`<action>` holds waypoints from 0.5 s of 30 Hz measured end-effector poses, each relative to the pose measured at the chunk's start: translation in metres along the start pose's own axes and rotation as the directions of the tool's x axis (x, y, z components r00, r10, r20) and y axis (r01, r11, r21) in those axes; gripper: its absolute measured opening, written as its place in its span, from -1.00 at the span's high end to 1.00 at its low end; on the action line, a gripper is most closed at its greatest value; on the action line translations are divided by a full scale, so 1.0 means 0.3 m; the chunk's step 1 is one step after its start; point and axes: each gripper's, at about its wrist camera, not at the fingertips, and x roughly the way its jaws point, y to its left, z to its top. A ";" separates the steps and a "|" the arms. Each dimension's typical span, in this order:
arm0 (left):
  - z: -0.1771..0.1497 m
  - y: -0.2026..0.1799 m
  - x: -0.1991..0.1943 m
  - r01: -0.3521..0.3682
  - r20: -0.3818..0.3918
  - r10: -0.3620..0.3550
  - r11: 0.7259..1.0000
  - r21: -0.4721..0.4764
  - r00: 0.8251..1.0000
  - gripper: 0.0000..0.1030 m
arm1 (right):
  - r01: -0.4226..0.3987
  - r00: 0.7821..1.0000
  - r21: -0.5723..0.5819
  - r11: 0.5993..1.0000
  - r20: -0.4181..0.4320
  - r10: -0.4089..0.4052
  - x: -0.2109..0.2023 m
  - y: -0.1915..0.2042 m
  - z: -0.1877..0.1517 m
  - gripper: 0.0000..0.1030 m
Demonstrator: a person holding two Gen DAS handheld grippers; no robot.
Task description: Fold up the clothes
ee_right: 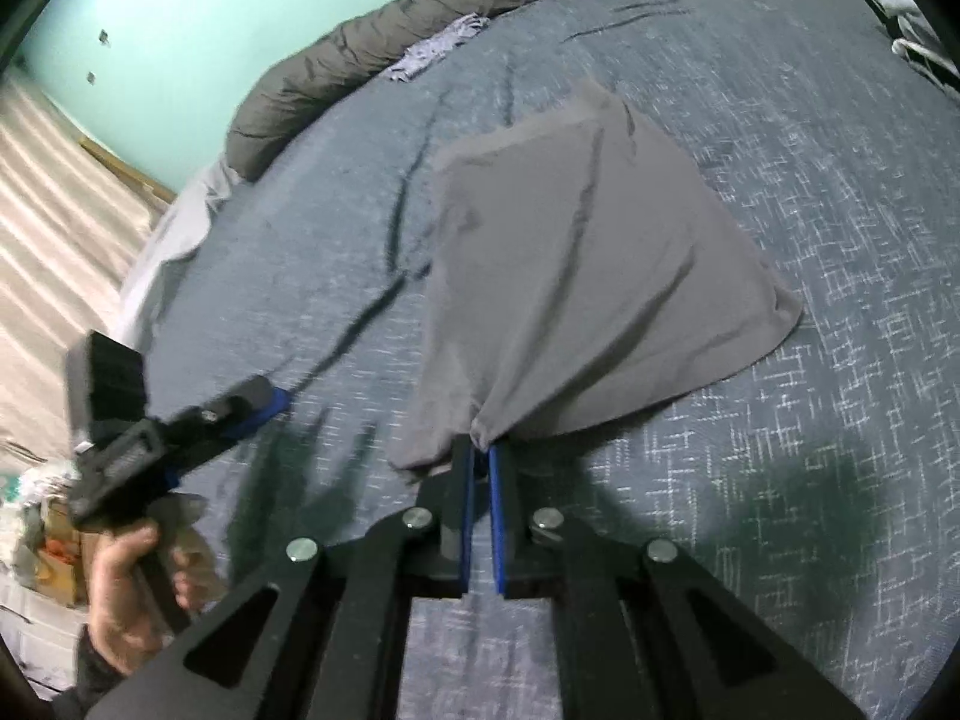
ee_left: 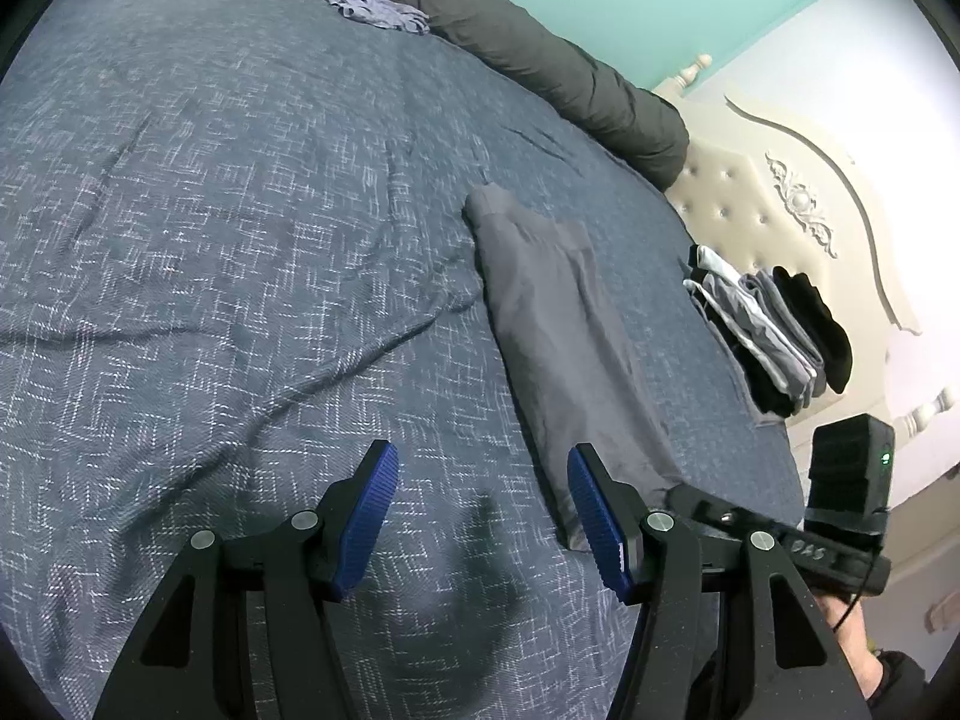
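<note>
**One corner pinched, the other side free**

A grey garment (ee_right: 576,276) lies part-folded on the blue bedspread (ee_right: 810,480), towards the right of the bed as the left wrist view shows it, with a stack of folded clothes (ee_left: 774,330) farther right by the headboard (ee_left: 750,204). The near edge of the garment is gathered into the right gripper (ee_right: 480,456), whose fingers are closed tight on a bunched corner of the cloth; the fabric fans out from that pinch and is lifted slightly off the bed. The left gripper (ee_left: 483,516) hovers just left of the garment's near end with its fingers held moderately wide and nothing between them.

The step in hand is judged to be a fold carried from the near edge. It is likely done best if a second hold is taken by the left gripper on the free near corner, so that the edge is raised level rather than dragged from one point. The cloth should be kept taut between both holds, carried low over the far part and laid down edge to edge. A single bunched pinch risks a skewed, wrinkled fold.
</note>
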 end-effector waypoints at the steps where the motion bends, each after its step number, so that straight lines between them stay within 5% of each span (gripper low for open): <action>1: 0.000 0.000 0.001 0.001 -0.001 -0.001 1.000 -0.001 1.000 -0.22 | -0.029 1.000 0.022 0.999 -0.004 0.029 -0.001 -0.006 0.004 0.92; 9: -0.007 -0.019 0.013 0.024 -0.026 -0.024 1.000 0.009 0.999 -0.22 | 0.020 0.997 0.060 0.998 -0.078 -0.015 0.072 -0.045 -0.010 0.92; 15: -0.030 -0.074 0.055 0.040 -0.073 -0.037 0.998 0.046 0.997 -0.22 | 0.028 0.998 0.054 0.998 -0.056 -0.025 0.028 -0.070 -0.012 0.73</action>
